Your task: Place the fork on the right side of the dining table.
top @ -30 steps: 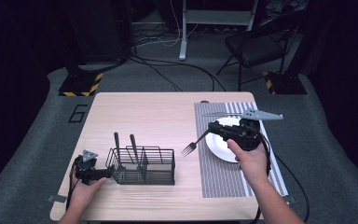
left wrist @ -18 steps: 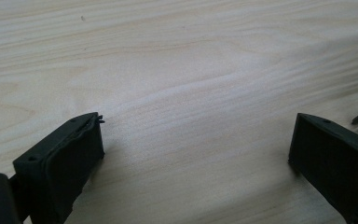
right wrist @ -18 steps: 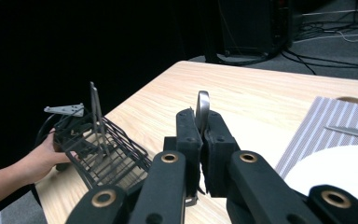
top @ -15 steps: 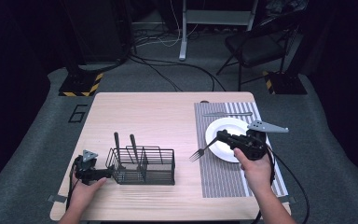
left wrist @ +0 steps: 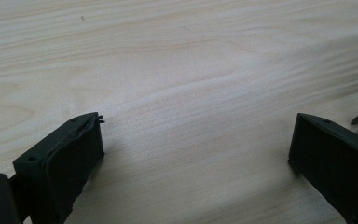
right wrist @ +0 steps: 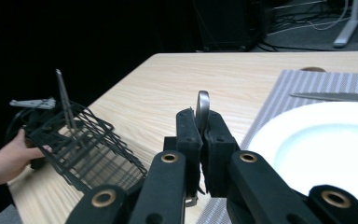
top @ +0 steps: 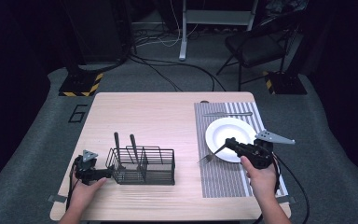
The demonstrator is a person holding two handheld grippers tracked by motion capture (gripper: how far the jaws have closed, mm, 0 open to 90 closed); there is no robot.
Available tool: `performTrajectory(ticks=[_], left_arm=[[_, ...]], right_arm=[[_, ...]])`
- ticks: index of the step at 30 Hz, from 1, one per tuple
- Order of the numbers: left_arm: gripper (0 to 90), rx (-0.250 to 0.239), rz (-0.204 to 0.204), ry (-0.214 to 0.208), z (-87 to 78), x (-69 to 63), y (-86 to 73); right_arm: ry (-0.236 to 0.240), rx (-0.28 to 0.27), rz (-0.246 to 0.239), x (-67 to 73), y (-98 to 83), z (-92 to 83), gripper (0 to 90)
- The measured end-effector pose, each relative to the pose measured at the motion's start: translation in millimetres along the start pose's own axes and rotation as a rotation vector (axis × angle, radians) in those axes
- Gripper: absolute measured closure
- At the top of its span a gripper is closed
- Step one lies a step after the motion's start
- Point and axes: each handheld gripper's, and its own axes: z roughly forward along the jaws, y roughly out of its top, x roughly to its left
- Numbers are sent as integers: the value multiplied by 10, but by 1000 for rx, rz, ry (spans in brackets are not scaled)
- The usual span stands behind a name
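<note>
One fork point(top: 208, 157), one plate point(top: 230, 130), one knife point(top: 227, 114), two utensils point(top: 123, 145) in one basket point(top: 144, 173)

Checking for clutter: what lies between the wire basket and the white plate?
In the high view, bare wood and the striped mat's edge separate basket from plate; the held fork's tines hang there.

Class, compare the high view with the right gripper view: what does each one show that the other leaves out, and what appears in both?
High view alone: the fork's tines over the striped placemat, and the floor cables.

Right gripper view alone: the right tongs seen close, shut on the fork's handle.

Both: the white plate, the knife beyond it, the wire basket holding two utensils, and the left hand beside that basket.
</note>
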Motion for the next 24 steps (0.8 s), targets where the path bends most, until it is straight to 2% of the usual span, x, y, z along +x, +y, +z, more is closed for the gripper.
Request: performTrajectory(ticks=[1,11,24], left_arm=[[25,0,0,0,0,0,0],[25,1,2,0,-1,1,0],[25,2,2,0,-1,2,0]], right_arm=[[-15,5,-1,-27,-41,-12,870],[-52,16,33,-154,-215,-55,870],[-105,20,62,-268,-369,-52,870]])
